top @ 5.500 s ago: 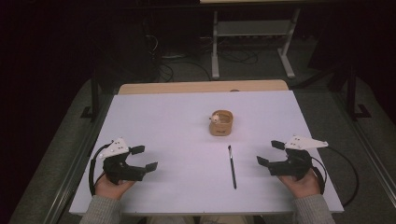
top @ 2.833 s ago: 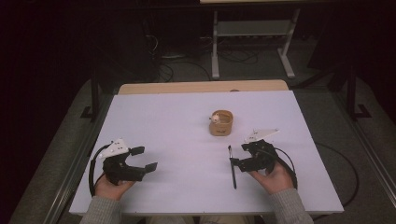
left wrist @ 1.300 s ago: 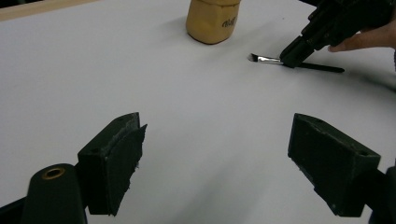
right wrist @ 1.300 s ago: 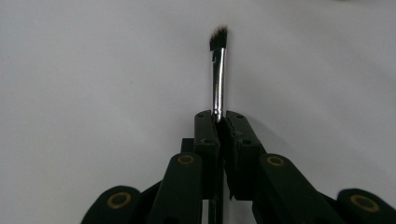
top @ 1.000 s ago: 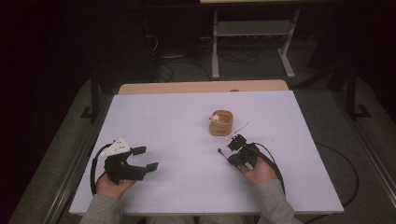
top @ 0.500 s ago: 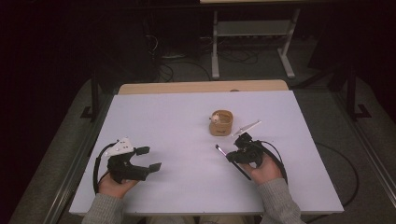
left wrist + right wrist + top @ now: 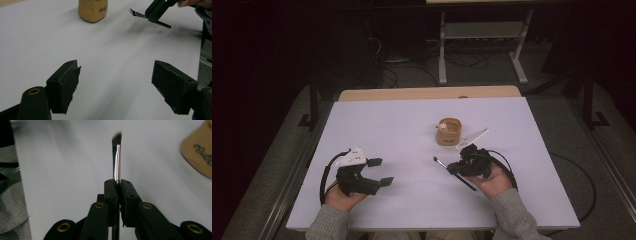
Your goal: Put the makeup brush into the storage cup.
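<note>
A thin black makeup brush [image 7: 439, 162] with a silver ferrule and angled bristles is clamped in my right gripper [image 7: 453, 169], which is shut on its handle. In the right gripper view the brush [image 7: 116, 155] sticks straight out past the closed jaws of that gripper [image 7: 117, 182]. A small tan cup [image 7: 448, 131] stands just beyond it on the white table [image 7: 392, 125]. My left gripper [image 7: 381, 171] is at the near left; its jaws have just been closing a little but stand wide apart with nothing between them. In the left gripper view its fingertips [image 7: 67, 85] frame bare table, with the cup [image 7: 92, 11] and brush [image 7: 137, 14] farther off.
A wooden strip [image 7: 427, 93] runs along the table's far edge. Beyond it on the dark floor stand a metal frame [image 7: 482, 40] and loose cables [image 7: 397, 70]. A grey sleeve [image 7: 12, 207] shows at the left of the right gripper view.
My right gripper came in from the right, shut on the brush and raised it off the table, its bristles now pointing left. My left hand drifted slightly right.
</note>
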